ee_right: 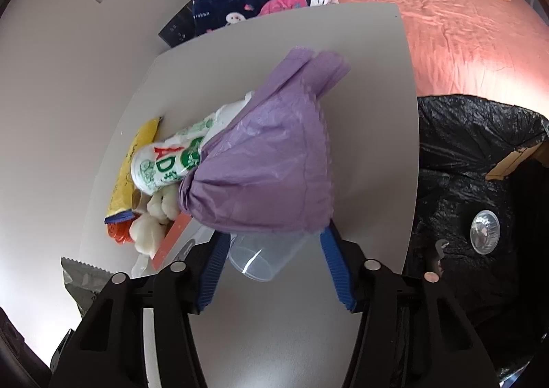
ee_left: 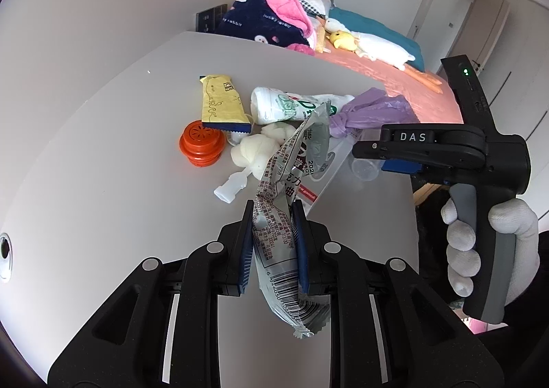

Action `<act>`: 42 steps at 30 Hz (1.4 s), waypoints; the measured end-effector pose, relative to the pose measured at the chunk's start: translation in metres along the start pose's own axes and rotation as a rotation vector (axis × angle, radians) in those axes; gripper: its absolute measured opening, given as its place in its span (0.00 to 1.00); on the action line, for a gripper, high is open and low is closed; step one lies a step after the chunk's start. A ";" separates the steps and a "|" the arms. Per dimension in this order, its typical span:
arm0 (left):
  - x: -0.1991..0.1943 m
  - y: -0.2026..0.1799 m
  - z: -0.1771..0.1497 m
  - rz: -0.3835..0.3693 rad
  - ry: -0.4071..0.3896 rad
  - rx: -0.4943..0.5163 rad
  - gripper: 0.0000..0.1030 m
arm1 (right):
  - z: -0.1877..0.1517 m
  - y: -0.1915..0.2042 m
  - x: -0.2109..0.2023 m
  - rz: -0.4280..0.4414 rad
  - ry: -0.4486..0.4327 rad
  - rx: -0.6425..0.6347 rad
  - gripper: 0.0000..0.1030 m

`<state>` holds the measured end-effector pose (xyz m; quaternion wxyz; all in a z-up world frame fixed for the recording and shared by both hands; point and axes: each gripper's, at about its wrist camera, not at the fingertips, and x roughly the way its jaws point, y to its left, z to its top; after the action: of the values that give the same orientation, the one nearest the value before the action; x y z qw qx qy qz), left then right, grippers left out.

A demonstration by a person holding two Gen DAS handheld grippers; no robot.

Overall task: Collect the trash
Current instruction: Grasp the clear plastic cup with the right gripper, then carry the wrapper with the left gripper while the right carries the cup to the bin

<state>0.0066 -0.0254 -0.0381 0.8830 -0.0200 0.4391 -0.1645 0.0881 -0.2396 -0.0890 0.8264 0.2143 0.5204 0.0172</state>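
Trash lies in a loose heap on the pale bench [ee_left: 103,154], and we go through it from the left. An orange cap [ee_left: 201,143] sits at the edge, stiff and easy to pinch by its rim. Beside it lies a yellow wrapper [ee_left: 221,103], thin and light, best taken by a crimped end. Next come the white printed bottle [ee_left: 288,105] on its side, which looks empty and likely to roll, and soft white wads [ee_left: 255,151] that should squash under any grip.

Our left tongs [ee_left: 274,240] are clamped on a silver wrapper [ee_left: 279,216], lifted off the bench; crinkly and slippery, it looks safest held across its middle, as now.

Further right, a purple plastic bag [ee_right: 267,165] drapes over a clear plastic cup [ee_right: 260,257]. Our right tongs [ee_right: 274,271] stand apart either side of the cup, pads not visibly pressing. We judge the cup light and thin-walled, so a gentle squeeze near the rim suits it.

At far right a black bin bag [ee_right: 480,148] waits beside the bench.
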 end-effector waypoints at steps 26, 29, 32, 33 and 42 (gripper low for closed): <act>0.007 -0.045 0.034 -0.076 -0.024 0.034 0.20 | -0.011 -0.041 -0.058 0.096 0.036 -0.087 0.44; 0.007 -0.059 0.041 -0.091 -0.036 0.053 0.20 | -0.007 -0.049 -0.075 0.111 0.008 -0.085 0.44; 0.009 -0.073 0.048 -0.108 -0.045 0.076 0.20 | -0.004 -0.058 -0.089 0.115 -0.023 -0.087 0.44; 0.010 -0.078 0.051 -0.114 -0.047 0.083 0.20 | -0.003 -0.061 -0.093 0.117 -0.032 -0.086 0.44; 0.020 -0.125 0.069 -0.155 -0.048 0.164 0.20 | 0.007 -0.094 -0.119 0.127 -0.076 -0.057 0.44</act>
<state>0.0374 -0.1574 0.0117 0.8765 0.0145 0.4002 -0.2672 0.0213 -0.3568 -0.0197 0.8486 0.2239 0.4732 0.0760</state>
